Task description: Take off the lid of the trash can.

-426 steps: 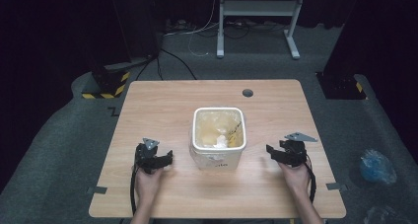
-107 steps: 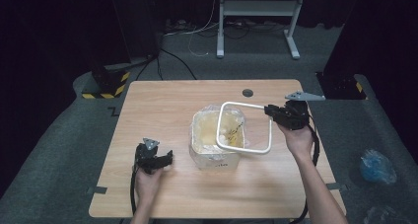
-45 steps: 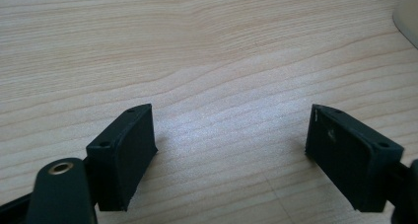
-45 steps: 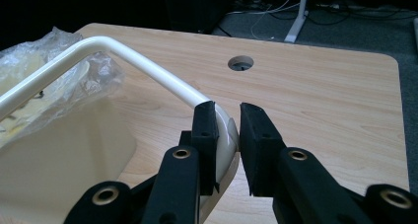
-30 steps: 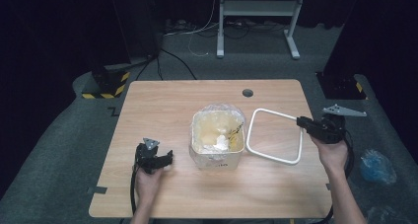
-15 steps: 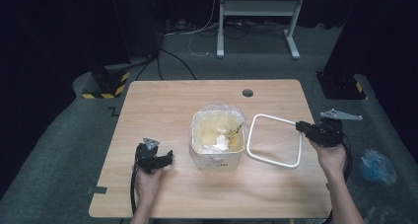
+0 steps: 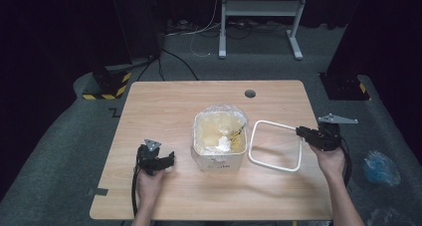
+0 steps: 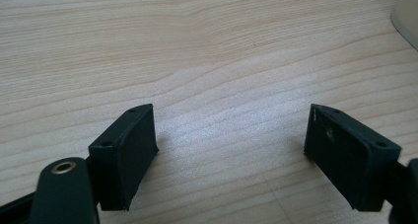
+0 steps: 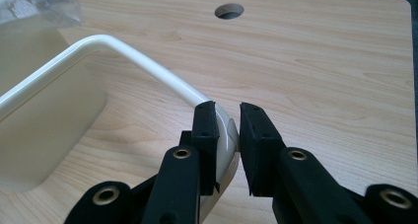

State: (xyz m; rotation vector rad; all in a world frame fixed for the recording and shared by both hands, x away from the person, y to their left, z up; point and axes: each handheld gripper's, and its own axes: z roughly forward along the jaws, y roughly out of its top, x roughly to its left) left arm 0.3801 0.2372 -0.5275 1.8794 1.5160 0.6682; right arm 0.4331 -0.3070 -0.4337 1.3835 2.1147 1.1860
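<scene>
Count: two grippers, one bin, one white frame, one table.

Nearest, at 7 o'clock from the bin, the left gripper (image 7: 158, 160) rests on the table (image 7: 164, 111); its jaws stand wide apart with only bare wood between them, as the left gripper view (image 8: 229, 145) shows. Open wood lies all round it, toward the near edge and the left edge.

At 3 o'clock from the bin, the right gripper (image 7: 301, 132) sits close to the table's right edge, clamped on the white frame (image 7: 275, 145). In the right gripper view, the jaws (image 9: 227, 128) pinch a rounded corner of the frame (image 9: 123, 49). The frame lies just beside the bin, its far side near the bin wall; whether it touches the wood cannot be told.

The bin (image 7: 219, 141), lined with a clear bag and holding crumpled white paper, stands at table centre.

Farther off, at 12 o'clock, one round hole (image 7: 250, 93) sits near the far edge; the far half of the table is open.
</scene>
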